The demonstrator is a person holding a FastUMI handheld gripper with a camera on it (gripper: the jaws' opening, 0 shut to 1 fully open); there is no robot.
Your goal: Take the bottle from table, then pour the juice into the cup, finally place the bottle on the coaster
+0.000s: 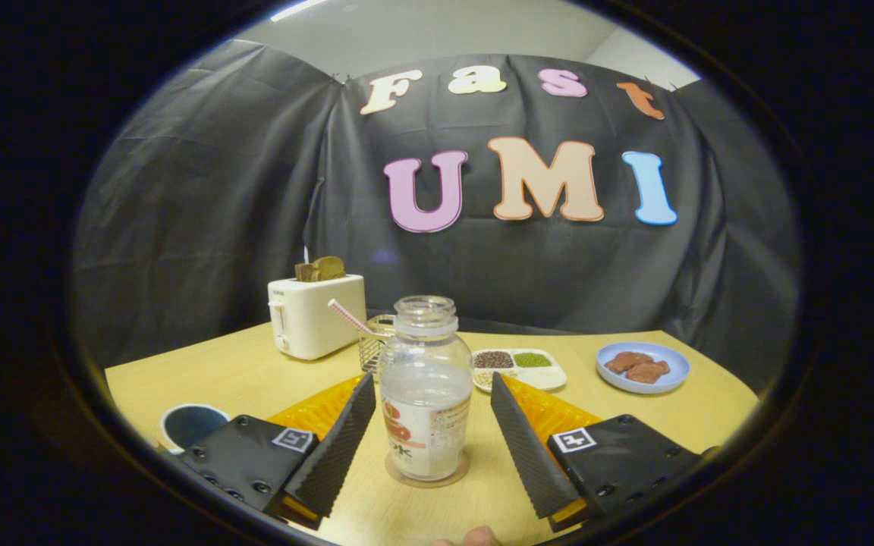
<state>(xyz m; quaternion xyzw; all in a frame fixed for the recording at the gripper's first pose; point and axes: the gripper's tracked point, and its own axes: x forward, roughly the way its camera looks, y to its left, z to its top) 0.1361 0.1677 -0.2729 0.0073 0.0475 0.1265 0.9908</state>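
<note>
A staged kitchen scene inside a recording booth: black cloth (202,189) walls a wooden counter (240,371) laid with a toaster (315,315), a dish of grains (520,368) and a plate of food (642,367).

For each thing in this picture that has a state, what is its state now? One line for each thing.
gripper: open, a finger on each side of the bottle, not touching it
bottle: upright, uncapped, standing on the coaster, partly filled
coaster: under the bottle
toaster: bread raised in the slots
cup: upright beside the left finger, contents unclear
blue plate: holding brown pieces
</note>
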